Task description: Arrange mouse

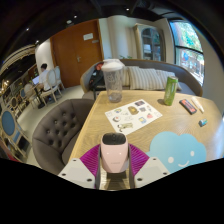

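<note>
A white and pale pink mouse (114, 153) with a dark top end sits between my two fingers, whose magenta pads (91, 158) press on both of its sides. My gripper (114, 165) is shut on the mouse and holds it above the near edge of a wooden table (160, 128). A light blue cloud-shaped mouse mat (178, 150) lies on the table just right of my fingers.
A printed sheet (133, 115) lies mid-table. A clear tall jug (113, 82) stands at the far end, a green can (171, 90) to the right, and a small blue thing (203, 122) lies near the right edge. A grey tufted chair (55, 128) is at the left.
</note>
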A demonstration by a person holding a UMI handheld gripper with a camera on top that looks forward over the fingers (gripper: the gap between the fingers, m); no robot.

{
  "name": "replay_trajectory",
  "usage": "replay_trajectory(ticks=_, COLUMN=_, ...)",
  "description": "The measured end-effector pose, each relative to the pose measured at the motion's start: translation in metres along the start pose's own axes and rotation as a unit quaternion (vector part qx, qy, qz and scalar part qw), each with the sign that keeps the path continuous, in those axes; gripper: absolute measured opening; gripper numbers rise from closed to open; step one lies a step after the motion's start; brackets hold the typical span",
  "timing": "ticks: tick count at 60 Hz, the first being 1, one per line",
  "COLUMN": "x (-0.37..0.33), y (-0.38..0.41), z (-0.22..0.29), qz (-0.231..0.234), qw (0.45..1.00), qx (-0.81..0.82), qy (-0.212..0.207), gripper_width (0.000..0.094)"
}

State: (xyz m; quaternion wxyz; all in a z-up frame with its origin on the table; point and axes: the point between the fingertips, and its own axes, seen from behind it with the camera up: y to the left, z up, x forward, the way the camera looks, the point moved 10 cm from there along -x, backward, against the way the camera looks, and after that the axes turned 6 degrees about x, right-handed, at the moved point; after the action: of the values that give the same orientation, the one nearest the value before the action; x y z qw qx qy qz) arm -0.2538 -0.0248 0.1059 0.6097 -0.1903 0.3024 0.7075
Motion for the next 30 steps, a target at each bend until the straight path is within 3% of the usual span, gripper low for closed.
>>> replay_trajectory(ticks=7, x=-0.050, y=-0.072, z=0.032, qz=-0.051, qw=0.997, qx=0.005, qy=-0.062, gripper_width=0.0390)
replay_trajectory(ticks=12, x=-0.062, y=-0.133, z=0.025, qz=-0.087, qw=0.994, qx=0.002, qy=-0.069, gripper_width=0.0389)
replay_trajectory(ticks=18, x=-0.063, y=-0.184, z=0.003, qz=-0.116, qw=0.992, qx=-0.005, qy=-0.039, gripper_width=0.0389)
replay_trajectory(ticks=30, x=-0.044, y=-0.221, z=-0.040, qz=-0.101, qw=0.995, qx=-0.019, qy=0.012, gripper_width=0.0398)
